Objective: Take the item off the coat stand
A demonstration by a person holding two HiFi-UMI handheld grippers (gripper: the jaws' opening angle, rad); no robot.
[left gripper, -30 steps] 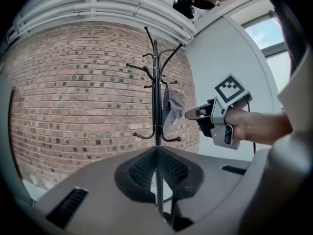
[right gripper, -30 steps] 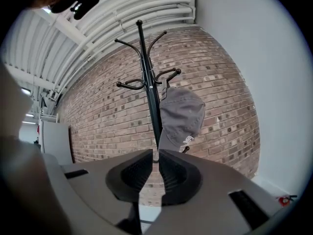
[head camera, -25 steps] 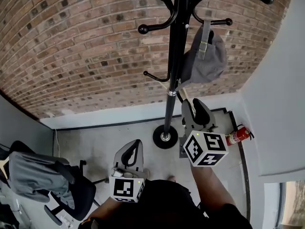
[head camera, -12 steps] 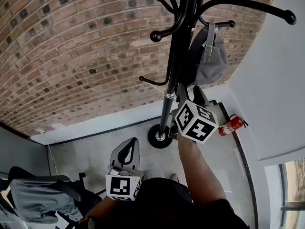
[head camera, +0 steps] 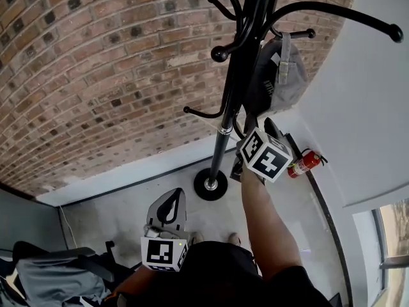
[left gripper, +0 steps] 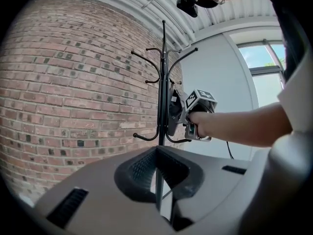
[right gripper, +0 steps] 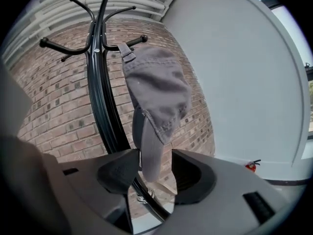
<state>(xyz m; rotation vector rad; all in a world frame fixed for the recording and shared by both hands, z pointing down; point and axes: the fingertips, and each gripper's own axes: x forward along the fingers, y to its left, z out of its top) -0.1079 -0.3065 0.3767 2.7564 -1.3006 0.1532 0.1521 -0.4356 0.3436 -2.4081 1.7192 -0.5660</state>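
Observation:
A grey cap [head camera: 285,75] hangs by its back strap from a hook of the black coat stand [head camera: 229,107]. In the right gripper view the cap [right gripper: 156,92] droops beside the stand's pole [right gripper: 100,97], brim pointing down. My right gripper [right gripper: 151,163] is open, and the brim's tip hangs between its jaws close to the left pad. The head view shows that gripper [head camera: 259,121] raised just under the cap. My left gripper [head camera: 171,200] stays low by my body, shut and empty, and faces the stand [left gripper: 161,106].
A brick wall stands behind the stand and a white wall closes the corner at right. A red fire extinguisher [head camera: 303,164] lies on the floor by that wall. The stand's round base [head camera: 210,184] is below. An office chair [head camera: 57,277] stands at lower left.
My right gripper has risen from near the stand's lower pole up to the cap's lower edge. The left gripper has hardly moved.

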